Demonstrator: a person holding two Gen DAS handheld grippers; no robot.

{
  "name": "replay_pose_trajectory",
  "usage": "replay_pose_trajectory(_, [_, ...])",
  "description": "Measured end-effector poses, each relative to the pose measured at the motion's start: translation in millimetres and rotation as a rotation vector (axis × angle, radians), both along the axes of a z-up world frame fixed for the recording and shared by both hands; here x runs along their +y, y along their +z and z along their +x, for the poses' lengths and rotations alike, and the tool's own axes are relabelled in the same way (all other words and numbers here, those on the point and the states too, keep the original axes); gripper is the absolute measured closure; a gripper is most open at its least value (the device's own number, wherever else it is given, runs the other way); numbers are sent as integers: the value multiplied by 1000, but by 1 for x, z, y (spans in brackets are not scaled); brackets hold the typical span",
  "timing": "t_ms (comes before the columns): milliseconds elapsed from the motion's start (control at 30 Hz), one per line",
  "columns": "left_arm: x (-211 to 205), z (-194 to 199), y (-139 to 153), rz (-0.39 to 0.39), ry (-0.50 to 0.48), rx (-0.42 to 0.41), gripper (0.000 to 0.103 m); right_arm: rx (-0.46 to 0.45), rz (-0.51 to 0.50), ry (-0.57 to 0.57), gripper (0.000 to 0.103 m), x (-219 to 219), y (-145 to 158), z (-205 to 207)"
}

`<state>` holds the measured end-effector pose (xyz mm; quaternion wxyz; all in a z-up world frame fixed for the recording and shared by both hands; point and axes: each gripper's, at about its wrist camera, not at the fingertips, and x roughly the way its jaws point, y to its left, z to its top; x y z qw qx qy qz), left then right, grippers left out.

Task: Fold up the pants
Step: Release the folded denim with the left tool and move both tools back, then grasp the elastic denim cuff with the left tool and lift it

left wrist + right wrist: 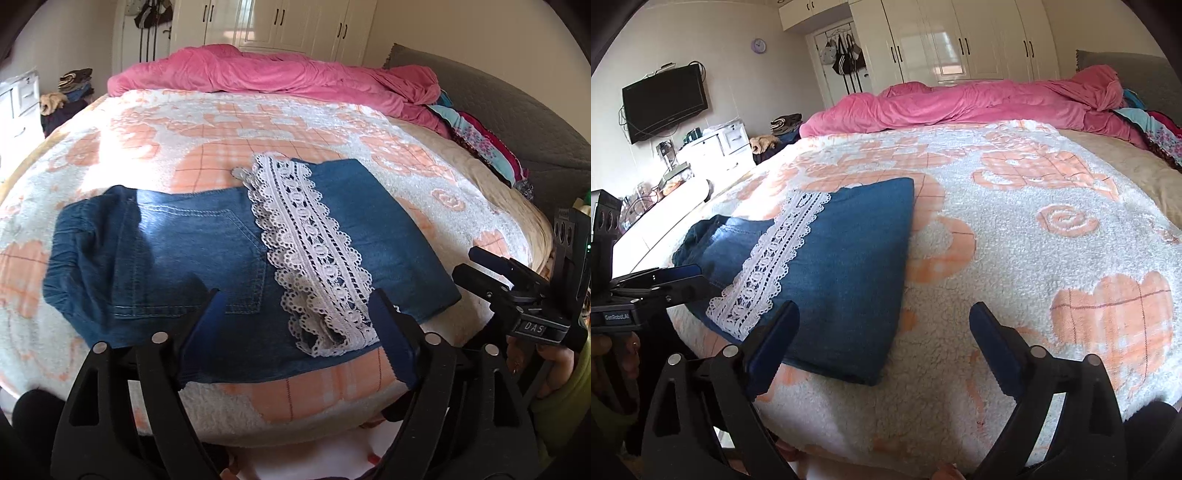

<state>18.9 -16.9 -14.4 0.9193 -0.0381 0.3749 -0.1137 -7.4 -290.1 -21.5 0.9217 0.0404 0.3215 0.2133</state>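
Observation:
Blue denim pants point(177, 243) lie folded flat on the peach-and-white blanket point(221, 122) near the bed's front edge. A white lace band point(306, 240) runs across them. My left gripper point(295, 317) hovers open over the pants' near edge, with nothing pinched between its blue pads. In the right wrist view the pants point(857, 258) and lace point(775, 258) sit left of centre. My right gripper point(884, 314) is open; its left finger is over the pants' near right corner and its right finger over bare blanket. Each gripper shows in the other's view: right point(476, 267), left point(694, 280).
A crumpled pink duvet point(258, 70) lies along the bed's far side, with patterned pillows point(480, 136) against a grey headboard point(517, 96) on the right. White wardrobes point(960, 40) stand behind. A wall TV point(665, 103) and a white dresser point(713, 147) are on the left.

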Motion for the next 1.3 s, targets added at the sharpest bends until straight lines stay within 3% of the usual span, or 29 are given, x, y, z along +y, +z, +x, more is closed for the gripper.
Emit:
replay_pose_trajectory(367, [32,-13,20,-18,81,-55,12,-22,-13,-5,9,9,15,-3])
replay_pose_trajectory(900, [122,-32,11,-93,291,-32,10,-13,-59,129,9,66,43,16])
replay_pose_trajectory(1167, [132,-30,-5,-143,287,22,10,10,-88,314,9,134,62,39])
replay_pose_trajectory(1300, [136,-26,-11,-209,285,42,12,41,-111,425,9,175,67,51])
